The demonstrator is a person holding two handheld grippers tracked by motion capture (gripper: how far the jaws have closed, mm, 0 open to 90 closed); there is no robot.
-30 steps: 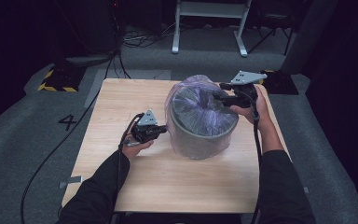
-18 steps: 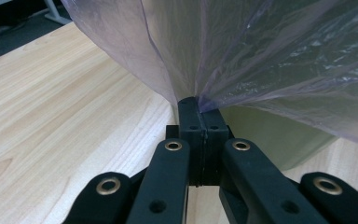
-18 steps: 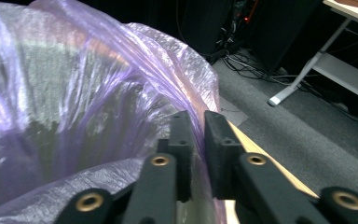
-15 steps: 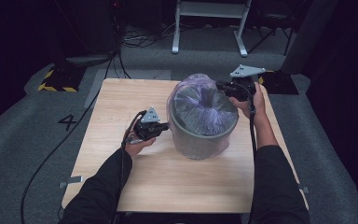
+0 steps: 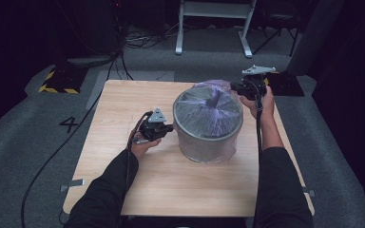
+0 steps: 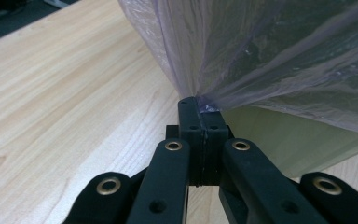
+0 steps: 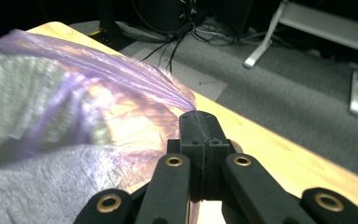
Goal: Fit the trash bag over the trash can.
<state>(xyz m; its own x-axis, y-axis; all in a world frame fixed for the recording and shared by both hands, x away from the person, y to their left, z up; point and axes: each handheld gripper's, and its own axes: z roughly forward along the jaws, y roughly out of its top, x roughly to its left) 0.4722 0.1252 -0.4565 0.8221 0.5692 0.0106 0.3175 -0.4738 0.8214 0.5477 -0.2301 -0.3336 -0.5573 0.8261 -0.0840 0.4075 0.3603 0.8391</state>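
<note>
High view framed a round grey bin (image 5: 208, 126) near the middle of the worktop (image 5: 123, 114), draped in a thin purple plastic bag (image 5: 209, 111) stretched over its mouth. At the bin's nine o'clock the left hand-held gripper (image 5: 170, 127) was seen against the bin's side; at about one o'clock the right hand-held gripper (image 5: 234, 87) was held at the rim. How the jaws stood could not be told from that view. Left gripper view supplied it: the jaws of the left hand-held gripper (image 6: 200, 103) were pressed together on a gathered fold of the bag (image 6: 270, 56), beside the bin's pale wall (image 6: 279, 140). Right gripper view showed the right hand-held gripper (image 7: 196, 115), its jaws having just been closing, clamped on a pinch of the bag (image 7: 121, 74) above the worktop's edge (image 7: 270, 144).
</note>
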